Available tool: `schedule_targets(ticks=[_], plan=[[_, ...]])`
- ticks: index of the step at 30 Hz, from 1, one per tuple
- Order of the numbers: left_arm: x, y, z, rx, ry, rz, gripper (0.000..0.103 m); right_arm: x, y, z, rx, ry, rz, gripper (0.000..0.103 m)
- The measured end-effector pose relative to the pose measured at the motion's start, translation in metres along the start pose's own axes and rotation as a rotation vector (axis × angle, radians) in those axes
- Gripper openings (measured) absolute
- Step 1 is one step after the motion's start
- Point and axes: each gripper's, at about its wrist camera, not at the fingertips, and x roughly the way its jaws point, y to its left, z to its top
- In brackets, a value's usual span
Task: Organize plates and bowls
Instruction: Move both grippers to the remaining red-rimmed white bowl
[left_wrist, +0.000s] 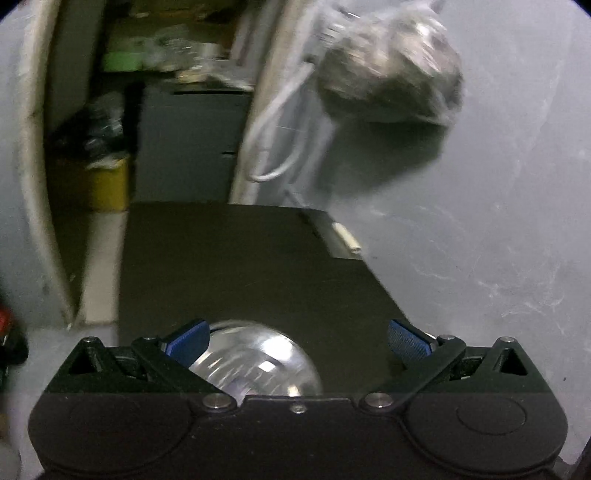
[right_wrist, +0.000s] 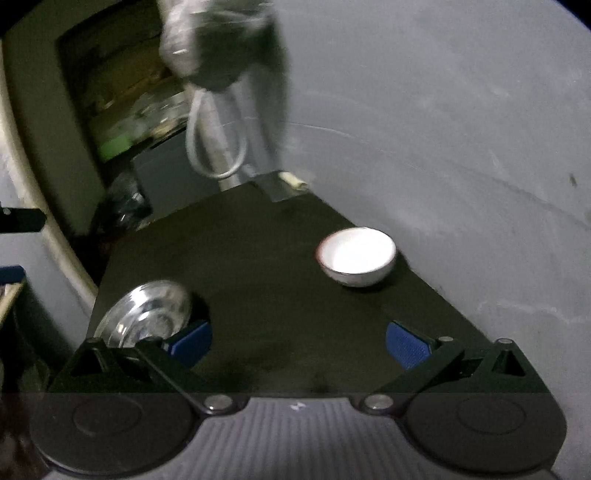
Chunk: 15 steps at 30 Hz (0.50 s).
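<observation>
Both grippers stand with jaws spread wide and nothing clamped. On the left gripper (left_wrist: 297, 341), 2 blue pads (left_wrist: 188, 341) sit far apart; a glass bowl (left_wrist: 255, 360) lies low between them, nearer the left pad, but whether that pad touches the glass is unclear. The right gripper (right_wrist: 299, 343) is equally released, with only bare dark table (right_wrist: 258, 258) between its pads.

Outward from the right jaws, the glass bowl (right_wrist: 147, 314) appears just beside the left pad, at the table's near left edge. A white bowl (right_wrist: 356, 256) stands upright farther off to the right, close to the grey wall (right_wrist: 461, 129), well apart from the glass one. Past the table's far end a grey bag (left_wrist: 391, 70) and a looped white cable (left_wrist: 273, 147) hang on the wall, and a cluttered doorway opens to the left. Both pictures are blurred.

As a judgement, the risk lies with the glass bowl. It sits near the table edge, so a sideways nudge from a pad could slide it off. Glass is also slick, and a shallow pinch on the rim might slip. The white bowl could scrape the wall if approached from its left.

Only the right view shows the white bowl and both bowls together on the table. Only the left view shows the glass bowl lying between its own pads.
</observation>
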Motion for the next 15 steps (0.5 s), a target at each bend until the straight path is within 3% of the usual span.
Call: schedule_targets(ticks=[3, 7, 15], plan=[[0.041, -0.030, 0.010, 0.090, 0.044, -0.053, 0.102, 0.013, -0.018, 0.001, 0.060, -0.010, -0.015, 0.103], [0.104, -0.067, 0.020, 0.175, 0.159, -0.137, 0.102, 0.031, -0.037, 0.001, 0.148, -0.038, -0.046, 0.103], [0.197, -0.117, 0.013, 0.371, 0.257, -0.185, 0.102, 0.058, -0.065, 0.002, 0.362, -0.043, -0.084, 0.103]])
